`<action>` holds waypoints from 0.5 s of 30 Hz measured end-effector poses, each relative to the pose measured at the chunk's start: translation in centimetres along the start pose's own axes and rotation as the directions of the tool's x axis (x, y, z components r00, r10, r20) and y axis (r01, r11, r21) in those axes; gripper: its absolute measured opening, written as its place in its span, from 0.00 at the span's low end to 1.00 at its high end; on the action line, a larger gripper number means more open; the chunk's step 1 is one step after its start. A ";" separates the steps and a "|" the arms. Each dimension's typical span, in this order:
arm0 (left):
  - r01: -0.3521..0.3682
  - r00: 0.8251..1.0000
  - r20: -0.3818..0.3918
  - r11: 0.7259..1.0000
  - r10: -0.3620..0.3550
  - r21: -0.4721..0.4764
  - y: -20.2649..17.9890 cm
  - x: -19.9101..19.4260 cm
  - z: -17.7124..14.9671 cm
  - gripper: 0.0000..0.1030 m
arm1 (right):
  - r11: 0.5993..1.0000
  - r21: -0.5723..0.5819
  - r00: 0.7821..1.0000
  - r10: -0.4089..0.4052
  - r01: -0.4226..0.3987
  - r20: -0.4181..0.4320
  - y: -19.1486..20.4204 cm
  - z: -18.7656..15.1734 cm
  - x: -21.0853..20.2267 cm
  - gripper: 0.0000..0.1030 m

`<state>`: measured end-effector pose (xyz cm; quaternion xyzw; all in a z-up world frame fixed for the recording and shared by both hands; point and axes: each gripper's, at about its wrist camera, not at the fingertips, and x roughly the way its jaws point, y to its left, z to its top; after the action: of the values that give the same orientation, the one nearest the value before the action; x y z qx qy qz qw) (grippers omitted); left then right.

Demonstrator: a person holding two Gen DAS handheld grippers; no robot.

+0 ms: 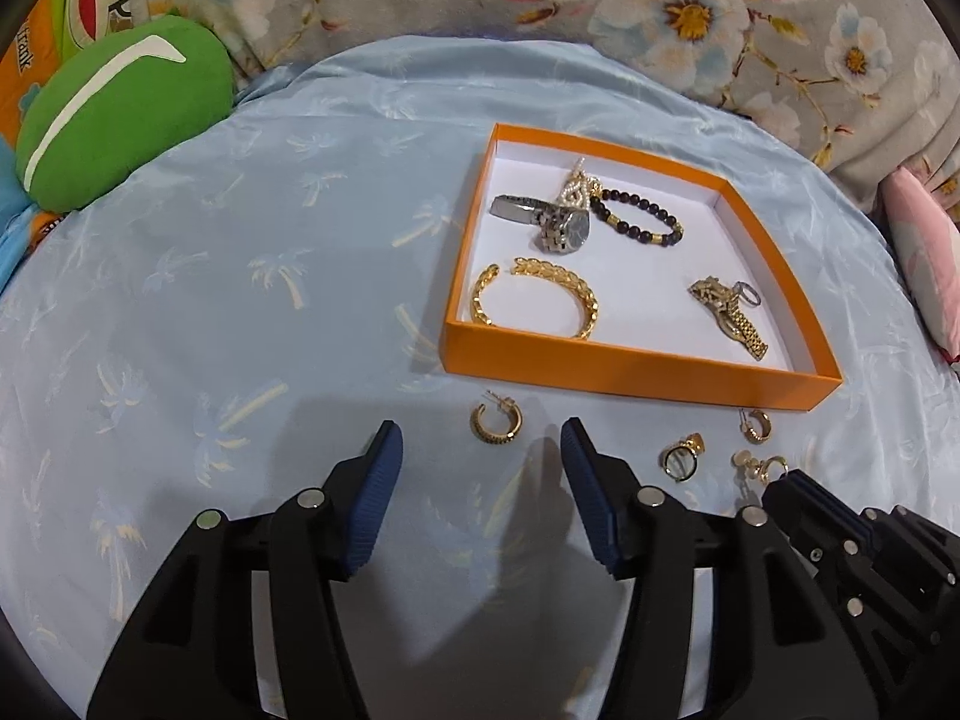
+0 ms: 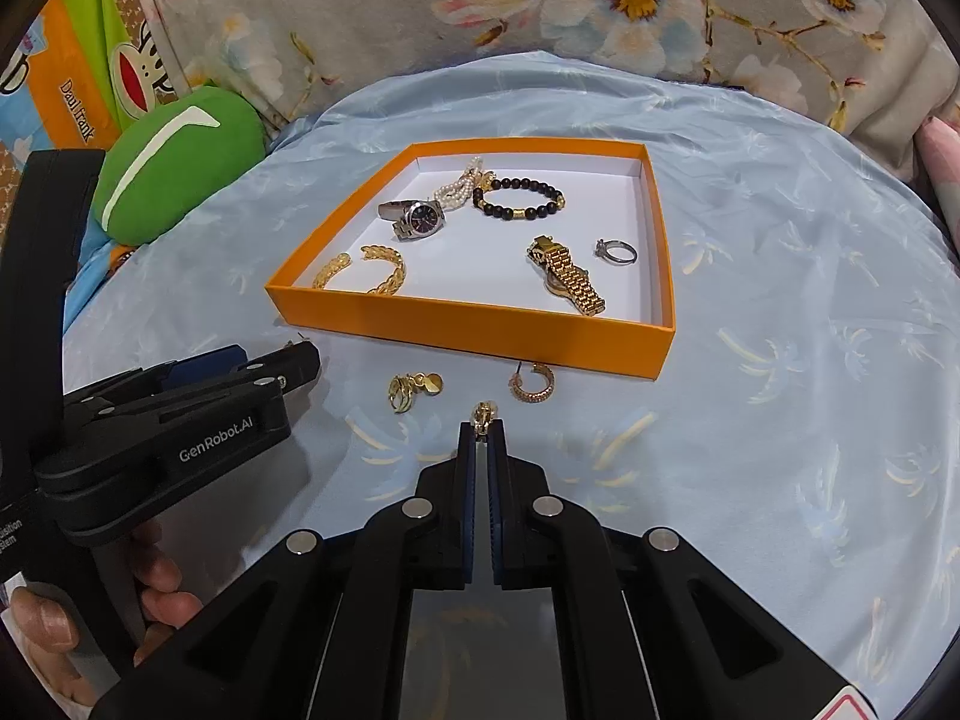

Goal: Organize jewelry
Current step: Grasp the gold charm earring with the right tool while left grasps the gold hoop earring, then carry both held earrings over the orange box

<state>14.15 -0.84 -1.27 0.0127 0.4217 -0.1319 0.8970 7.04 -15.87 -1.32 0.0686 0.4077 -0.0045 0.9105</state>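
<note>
Right wrist view, right tongs (image 2: 482,427) pinching one gold earring (image 2: 483,414), left tongs (image 1: 482,443) agape, two watches (image 2: 420,220) boxed

Tray (image 2: 480,330): matt orange card, white inside. Gold watch (image 2: 570,279): polished metal. Bead bracelet (image 2: 519,198): glossy dark beads. Bed sheet (image 2: 810,300): smooth, slightly shiny blue cloth. Tongs pads (image 1: 375,498): ribbed blue.

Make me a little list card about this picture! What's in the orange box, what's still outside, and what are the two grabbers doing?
Box: orange tray on the blue cloth
Inside: silver watch, gold watch, bead bracelet, gold cuff, silver ring, pearls
Outside: hoop earring, gold ring
Right gripper: shut on small gold earring
Left gripper: open, around another hoop earring, not touching
</note>
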 end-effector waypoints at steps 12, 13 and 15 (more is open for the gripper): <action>-0.016 1.000 0.000 0.999 0.016 0.051 -1.0 0.6 0.4 0.14 | 1.000 0.001 1.000 0.000 0.000 0.001 -0.1 0.0 0.0 0.03; -0.011 1.000 -0.001 0.999 0.011 0.052 -1.0 0.7 0.5 0.14 | 1.000 0.001 1.000 0.000 0.000 0.001 -0.1 0.0 0.0 0.03; 0.004 1.000 -0.001 0.999 -0.004 0.050 -1.1 0.6 0.5 0.14 | 1.000 0.002 1.000 0.001 -0.001 0.000 -0.1 0.0 0.0 0.03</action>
<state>14.66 -2.08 -1.35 0.0344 0.4187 -0.1442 0.8959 7.08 -15.96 -1.32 0.0695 0.4077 -0.0045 0.9104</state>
